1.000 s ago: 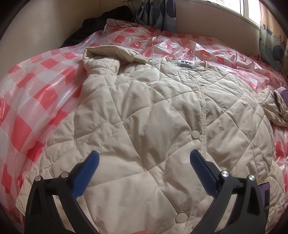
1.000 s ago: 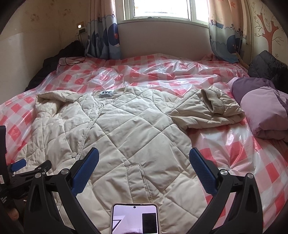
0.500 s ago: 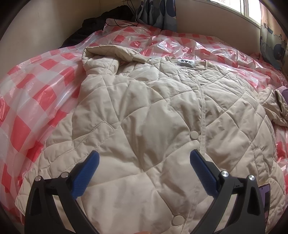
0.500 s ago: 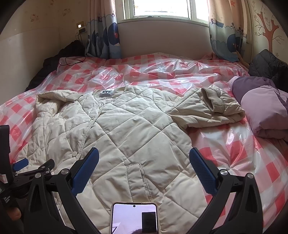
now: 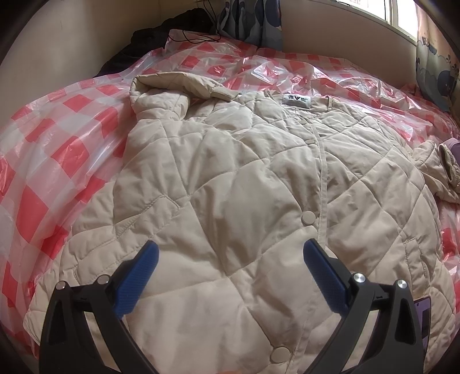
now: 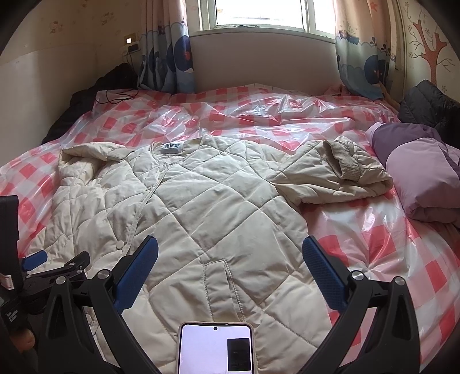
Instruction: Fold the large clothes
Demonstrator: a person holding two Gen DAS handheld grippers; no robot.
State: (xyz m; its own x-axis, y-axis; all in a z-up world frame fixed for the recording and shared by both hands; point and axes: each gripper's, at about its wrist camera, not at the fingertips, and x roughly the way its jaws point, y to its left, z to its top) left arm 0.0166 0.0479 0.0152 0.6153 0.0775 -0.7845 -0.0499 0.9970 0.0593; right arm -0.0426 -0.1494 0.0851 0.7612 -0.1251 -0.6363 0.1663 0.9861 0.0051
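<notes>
1. Shifted slightly since the earlier left wrist frame: cream quilted jacket (image 5: 230, 184) now lower and nearer in view, with the snap by the right blue pad a little further down; nearly unchanged in the right wrist view.
2. Left gripper (image 5: 230, 273): jaws spread wide, nothing between the blue pads (image 5: 138, 280), hovering over the lower front of the jacket near the snap placket (image 5: 322, 184).
3. Right gripper (image 6: 230, 270): likewise spread wide and holding nothing, above the jacket's pocket slit (image 6: 218, 276) at lower centre of the frame.
4. Jacket spread front-up across the bed, on a red-and-white checked plastic sheet (image 6: 258, 115), neck label (image 6: 171, 147) toward the window (image 6: 258, 14).
5. One sleeve bunched at upper left of the jacket in the left wrist view (image 5: 166, 95); the other sleeve folded over on itself at right of centre in the right wrist view, ribbed cuff (image 6: 342, 161) on top.
6. Purple padded garment (image 6: 422, 178) at the right edge of the bed, just beside the folded sleeve; cannot tell whether touching.
7. Phone (image 6: 215, 348) with lit screen mounted at bottom centre of the right wrist view.
8. Dark clothing (image 6: 95, 100) piled at upper left against the wall, a cable (image 6: 115, 96) lying over the sheet beside it.
9. Patterned curtains (image 6: 169, 49) either side of the window.
</notes>
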